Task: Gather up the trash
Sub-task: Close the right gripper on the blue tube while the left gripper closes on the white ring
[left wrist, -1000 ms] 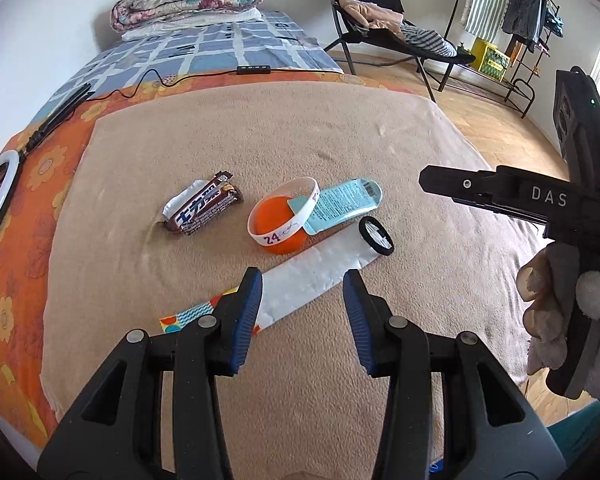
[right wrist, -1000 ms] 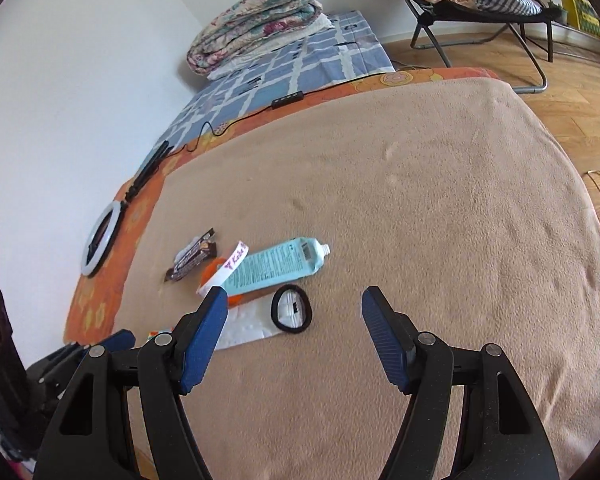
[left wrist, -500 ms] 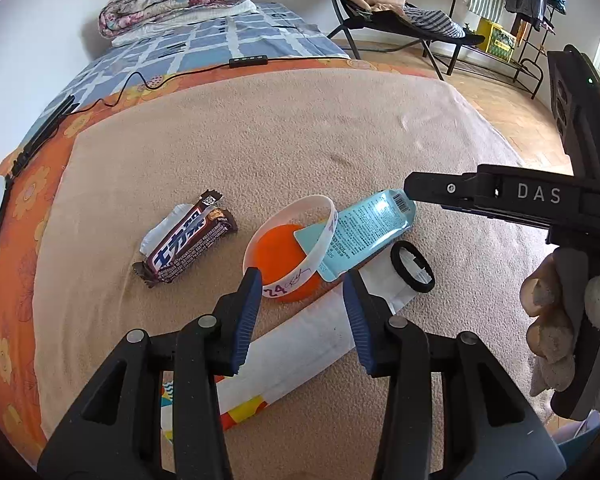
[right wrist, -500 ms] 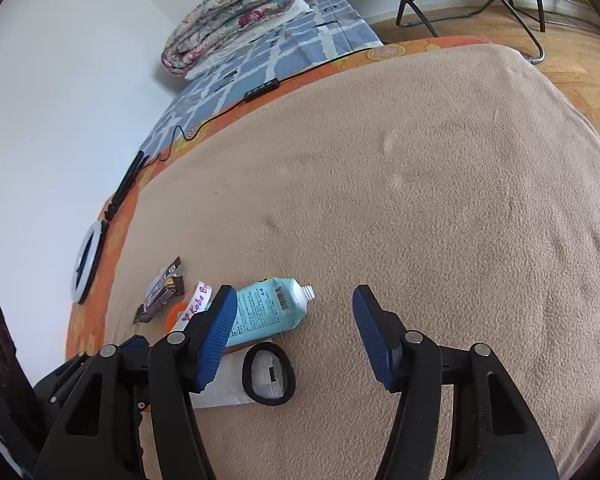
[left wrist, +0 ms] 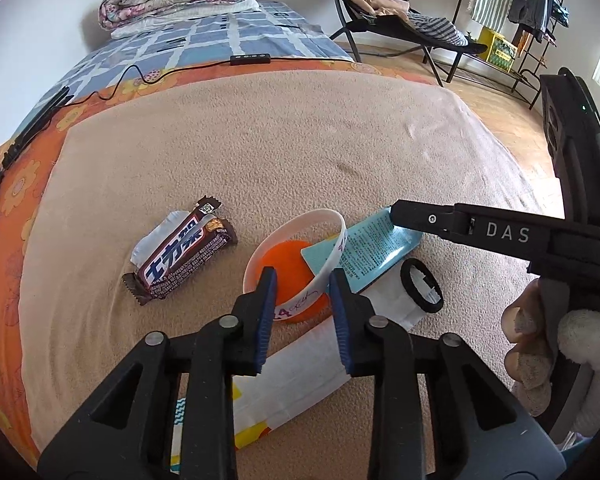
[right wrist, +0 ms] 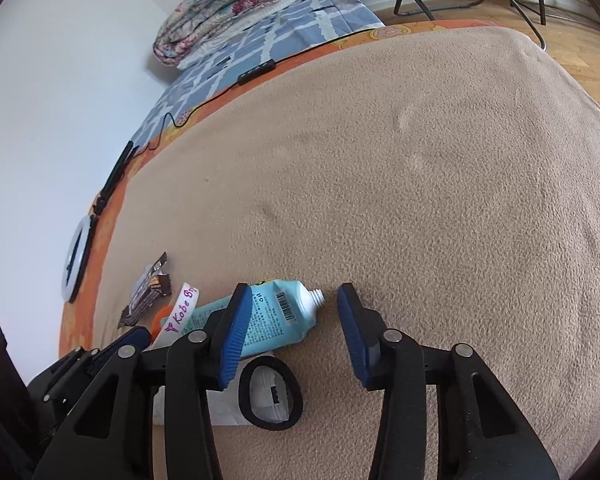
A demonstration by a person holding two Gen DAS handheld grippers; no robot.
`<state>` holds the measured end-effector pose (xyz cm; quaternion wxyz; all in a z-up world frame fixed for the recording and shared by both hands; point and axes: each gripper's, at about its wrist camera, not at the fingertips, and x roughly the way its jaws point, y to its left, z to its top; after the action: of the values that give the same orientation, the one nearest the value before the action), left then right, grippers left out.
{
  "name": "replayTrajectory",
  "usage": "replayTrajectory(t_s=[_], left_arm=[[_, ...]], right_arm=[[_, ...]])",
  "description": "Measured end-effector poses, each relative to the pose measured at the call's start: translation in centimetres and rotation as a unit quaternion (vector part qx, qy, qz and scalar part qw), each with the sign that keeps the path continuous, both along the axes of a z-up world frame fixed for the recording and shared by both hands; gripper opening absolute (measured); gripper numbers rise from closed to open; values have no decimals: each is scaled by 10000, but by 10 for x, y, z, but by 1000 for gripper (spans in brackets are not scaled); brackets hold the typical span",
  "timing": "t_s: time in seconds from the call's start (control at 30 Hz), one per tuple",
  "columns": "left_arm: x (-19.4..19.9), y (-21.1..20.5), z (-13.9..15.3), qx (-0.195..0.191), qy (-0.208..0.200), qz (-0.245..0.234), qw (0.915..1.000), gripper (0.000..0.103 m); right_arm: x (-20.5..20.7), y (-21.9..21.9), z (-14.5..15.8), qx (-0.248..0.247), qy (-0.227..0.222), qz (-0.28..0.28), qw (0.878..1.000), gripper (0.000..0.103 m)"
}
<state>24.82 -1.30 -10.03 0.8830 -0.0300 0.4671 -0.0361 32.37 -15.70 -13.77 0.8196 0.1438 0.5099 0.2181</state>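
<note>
Both grippers sit lower and nearer the trash than a second ago. Left gripper (left wrist: 302,276) jaws closing around the white wristband (left wrist: 332,258) rim, not yet pinching. Right gripper (right wrist: 290,300) jaws closing, teal tube (right wrist: 276,316) nozzle between them (untouched). Orange dish (left wrist: 286,264) lies inside the wristband; candy bar (left wrist: 180,254) just beside, on the tan blanket (left wrist: 300,140).

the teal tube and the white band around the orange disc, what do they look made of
Teal tube: looks like soft plastic or laminate with a smooth matte skin, printed text and barcode, flattened body, white threaded nozzle. White band: probably silicone rubber, a thin flexible loop with printed lettering that stands bent on edge.
</note>
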Motion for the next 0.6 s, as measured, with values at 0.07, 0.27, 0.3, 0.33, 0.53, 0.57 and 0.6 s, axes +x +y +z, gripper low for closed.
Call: replayTrajectory(t_s=[0.07, 0.27, 0.3, 0.33, 0.53, 0.57, 0.6], left_arm=[[0, 0, 1, 22, -23, -17, 10000, 16], [-4, 3, 5, 76, -132, -6, 9999, 4], [-5, 5, 6, 54, -156, 15, 9999, 3], [-6, 8, 8, 27, -182, 46, 9998, 3], [-9, 26, 20, -121, -282, 270, 9992, 2], [-10, 29, 22, -128, -297, 298, 9990, 2], [-12, 32, 23, -145, -307, 323, 9989, 2]], right_arm=[[0, 0, -1, 10, 7, -17, 10000, 30], [-2, -6, 1, -51, -109, -91, 9999, 16], [-3, -7, 3, -58, -141, -92, 9998, 9], [-3, -7, 5, -63, -183, -89, 9998, 6], [-8, -1, 17, -136, -435, 51, 9989, 3], [-9, 0, 19, -151, -468, 87, 9987, 3], [-9, 1, 21, -137, -528, 163, 9984, 3]])
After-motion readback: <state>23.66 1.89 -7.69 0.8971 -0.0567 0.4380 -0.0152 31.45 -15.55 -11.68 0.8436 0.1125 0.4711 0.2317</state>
